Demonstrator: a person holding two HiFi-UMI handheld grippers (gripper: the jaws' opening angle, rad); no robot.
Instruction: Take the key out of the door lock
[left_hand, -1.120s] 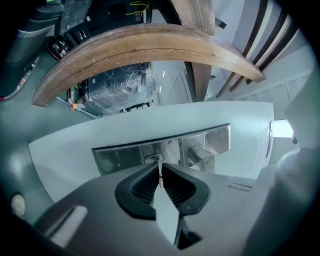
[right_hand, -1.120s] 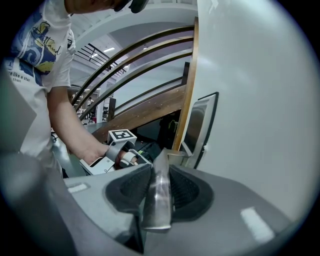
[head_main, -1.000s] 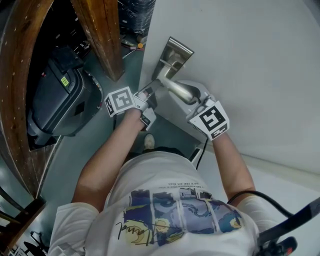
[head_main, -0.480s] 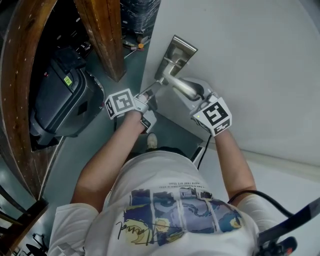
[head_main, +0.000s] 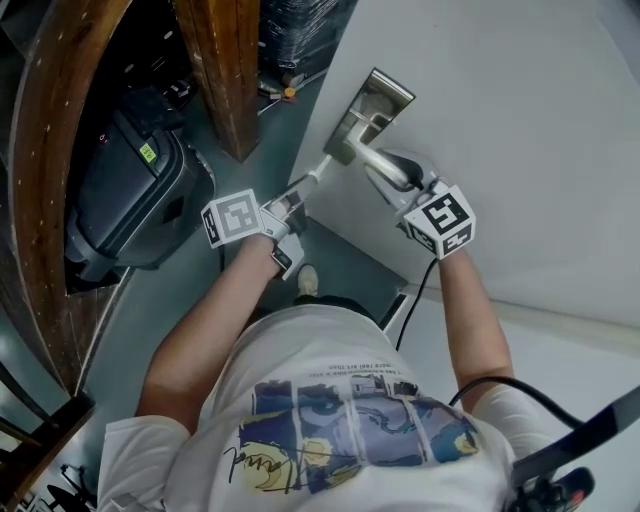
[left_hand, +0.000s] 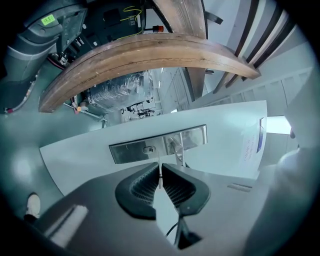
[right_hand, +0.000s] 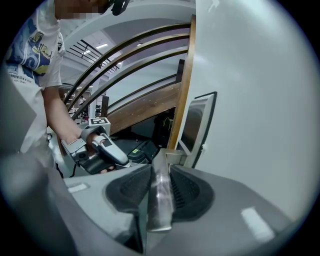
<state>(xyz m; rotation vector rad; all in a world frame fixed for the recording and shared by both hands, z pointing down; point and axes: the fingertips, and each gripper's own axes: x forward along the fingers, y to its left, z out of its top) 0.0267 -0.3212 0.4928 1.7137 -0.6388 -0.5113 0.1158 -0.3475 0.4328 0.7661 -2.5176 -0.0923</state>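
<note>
A thin silver key (left_hand: 159, 167) is pinched edge-on between the pads of my left gripper (left_hand: 160, 175), which is shut on it. Its blade points at the steel lock plate (left_hand: 157, 145), with the tip just right of the keyhole (left_hand: 149, 149) and seemingly out of it. In the head view the left gripper (head_main: 305, 185) sits a little back from the lock plate (head_main: 375, 105) on the white door (head_main: 520, 120). My right gripper (head_main: 405, 185) is shut on the metal door handle (right_hand: 160, 200), which lies between its pads.
A dark wheeled case (head_main: 135, 195) stands on the floor to the left, beside a curved wooden beam (head_main: 225, 70). The person's shoe (head_main: 307, 283) is below the grippers. A black cable (head_main: 415, 295) hangs from the right gripper along the door's foot.
My left gripper has drawn back from the lock plate, down and to the left, with the key in it. The right gripper stays on the handle. The head view has shifted slightly.
</note>
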